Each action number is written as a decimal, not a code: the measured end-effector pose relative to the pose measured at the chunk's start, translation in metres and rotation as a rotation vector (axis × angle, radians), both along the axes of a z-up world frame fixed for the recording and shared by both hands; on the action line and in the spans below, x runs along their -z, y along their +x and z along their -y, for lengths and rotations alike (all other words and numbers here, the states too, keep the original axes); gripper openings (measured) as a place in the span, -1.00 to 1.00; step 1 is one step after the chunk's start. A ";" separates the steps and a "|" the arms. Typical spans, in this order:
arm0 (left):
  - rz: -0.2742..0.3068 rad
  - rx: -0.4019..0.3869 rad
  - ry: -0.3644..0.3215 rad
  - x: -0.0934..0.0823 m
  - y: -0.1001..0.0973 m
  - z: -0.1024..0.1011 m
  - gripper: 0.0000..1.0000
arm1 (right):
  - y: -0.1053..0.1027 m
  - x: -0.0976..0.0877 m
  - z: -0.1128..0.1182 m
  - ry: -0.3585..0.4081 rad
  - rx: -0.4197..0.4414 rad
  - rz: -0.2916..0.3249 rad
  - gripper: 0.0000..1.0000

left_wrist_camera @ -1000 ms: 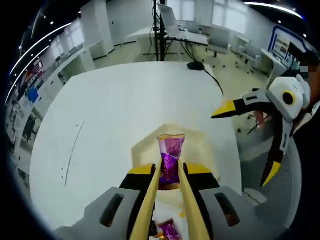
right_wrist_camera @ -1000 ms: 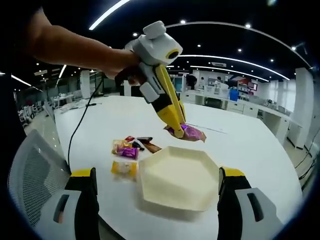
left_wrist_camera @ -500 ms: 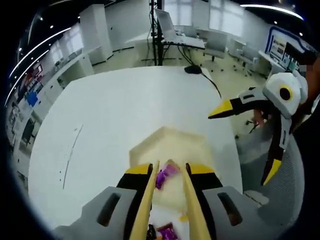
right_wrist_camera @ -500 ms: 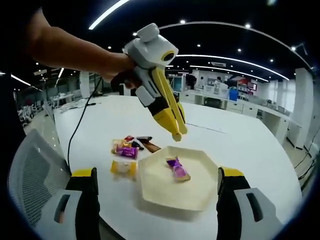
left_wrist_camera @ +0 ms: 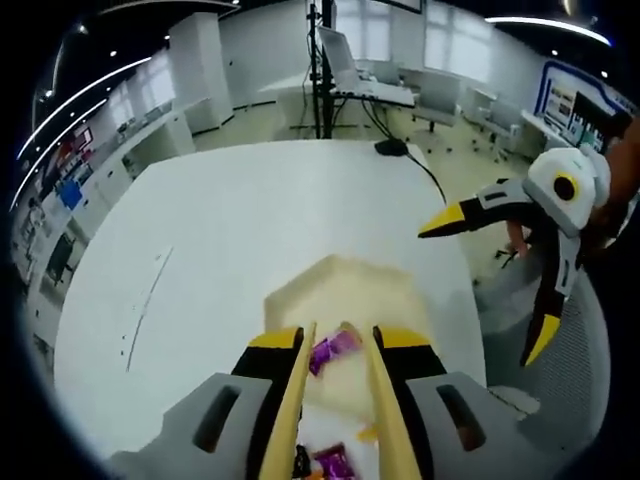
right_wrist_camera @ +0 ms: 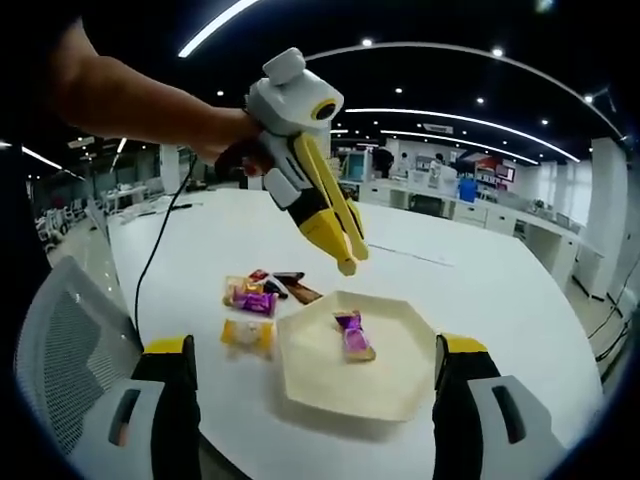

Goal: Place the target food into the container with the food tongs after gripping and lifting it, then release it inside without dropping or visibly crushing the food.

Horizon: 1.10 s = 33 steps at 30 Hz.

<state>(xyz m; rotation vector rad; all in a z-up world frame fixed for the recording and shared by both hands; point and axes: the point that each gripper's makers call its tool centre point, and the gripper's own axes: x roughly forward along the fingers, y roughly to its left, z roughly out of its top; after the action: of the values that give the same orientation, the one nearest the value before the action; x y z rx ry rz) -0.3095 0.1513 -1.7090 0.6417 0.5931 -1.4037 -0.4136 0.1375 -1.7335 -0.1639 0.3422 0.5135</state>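
Note:
A purple-wrapped candy [right_wrist_camera: 352, 335] lies inside the cream hexagonal container [right_wrist_camera: 330, 395] on the white table. In the left gripper view the same candy [left_wrist_camera: 333, 349] shows between the two yellow arms of the food tongs [left_wrist_camera: 298, 385], over the container [left_wrist_camera: 340, 285]. My left gripper [left_wrist_camera: 338, 340] is shut on the tongs, whose arms stand slightly apart and hold nothing. In the right gripper view the left gripper [right_wrist_camera: 345, 250] hangs above the container, apart from the candy. My right gripper [right_wrist_camera: 315, 345] is wide open and holds nothing, near the table's edge; it also shows as the right gripper [left_wrist_camera: 492, 282].
A small pile of wrapped sweets [right_wrist_camera: 255, 295] and a yellow packet [right_wrist_camera: 248, 335] lie left of the container. A black cable [right_wrist_camera: 160, 250] runs across the table. A mesh chair [right_wrist_camera: 70, 340] stands by the near edge. Desks and chairs fill the room beyond.
The tongs' arms have parted and the purple candy has gone from between them into the container. The left gripper has since risen slightly above it.

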 end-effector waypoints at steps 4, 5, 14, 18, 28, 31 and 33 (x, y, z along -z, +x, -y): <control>0.017 -0.024 -0.033 -0.001 0.003 -0.009 -0.53 | 0.000 0.000 0.001 -0.001 0.003 -0.002 0.94; 0.015 -0.026 -0.033 0.000 0.004 -0.011 -0.53 | 0.000 0.000 0.001 -0.002 0.003 0.001 0.94; 0.006 -0.085 -0.048 0.003 0.007 -0.037 -0.53 | 0.001 0.000 0.001 -0.003 0.002 0.004 0.97; -0.013 -0.114 -0.059 0.008 0.009 -0.050 -0.53 | 0.001 0.001 0.000 -0.006 0.000 -0.001 0.96; 0.000 -0.165 -0.047 0.020 0.012 -0.092 -0.53 | 0.000 0.002 0.000 -0.013 -0.002 -0.007 0.96; 0.005 -0.169 -0.027 0.027 0.010 -0.106 -0.54 | 0.001 0.003 0.000 -0.013 -0.001 -0.009 0.96; 0.006 -0.174 -0.016 0.029 0.009 -0.112 -0.54 | 0.001 0.003 0.000 -0.013 -0.001 -0.008 0.96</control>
<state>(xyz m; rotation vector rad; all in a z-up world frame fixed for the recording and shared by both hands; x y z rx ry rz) -0.3006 0.2637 -1.7385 0.5672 0.6177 -1.2422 -0.4130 0.1374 -1.7361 -0.1742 0.3537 0.5133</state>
